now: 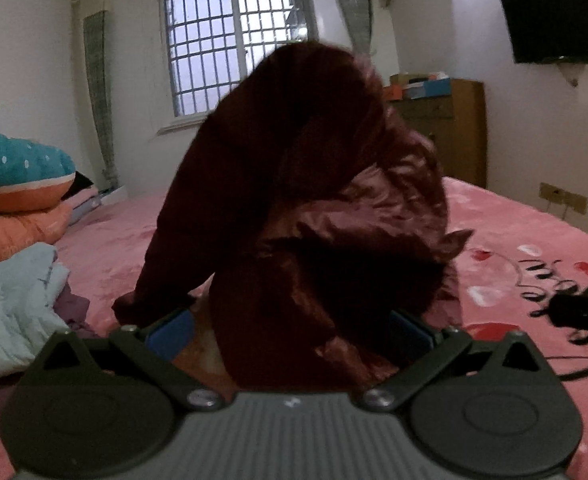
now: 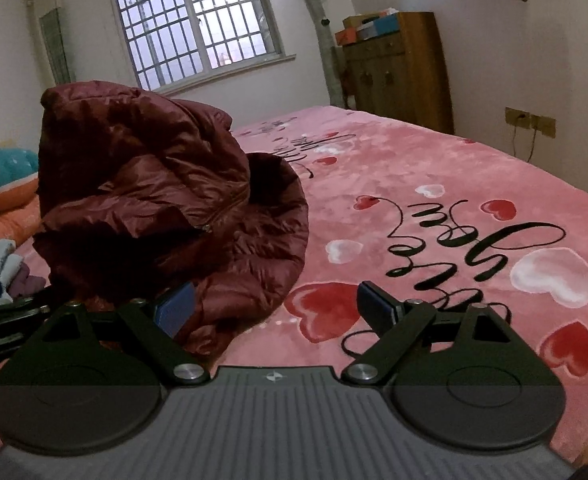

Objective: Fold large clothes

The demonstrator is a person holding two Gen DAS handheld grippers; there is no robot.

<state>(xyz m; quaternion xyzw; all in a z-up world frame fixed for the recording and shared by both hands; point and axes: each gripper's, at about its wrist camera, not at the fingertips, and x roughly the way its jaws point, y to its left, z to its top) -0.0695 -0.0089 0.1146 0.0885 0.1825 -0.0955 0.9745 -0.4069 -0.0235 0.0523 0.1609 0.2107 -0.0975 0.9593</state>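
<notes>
A dark red puffy jacket point(image 1: 305, 208) stands bunched in a tall heap on the pink bed. My left gripper point(image 1: 292, 334) is open wide, and the jacket's lower folds fill the gap between its blue pads point(image 1: 174, 330). The top of the heap looks blurred. In the right wrist view the same jacket point(image 2: 166, 200) sits to the left, its hem reaching beside the left pad point(image 2: 176, 312). My right gripper point(image 2: 276, 312) is open, with mostly bare blanket between its fingers. The left gripper's dark linkage point(image 2: 2, 320) shows at the left edge.
The pink blanket point(image 2: 433, 168) with hearts and black script covers the bed to the right. Pillows and folded bedding point(image 1: 18, 200) pile up at the left. A wooden cabinet point(image 2: 397, 68), a barred window point(image 1: 234, 40) and a wall TV point(image 1: 557, 20) stand beyond.
</notes>
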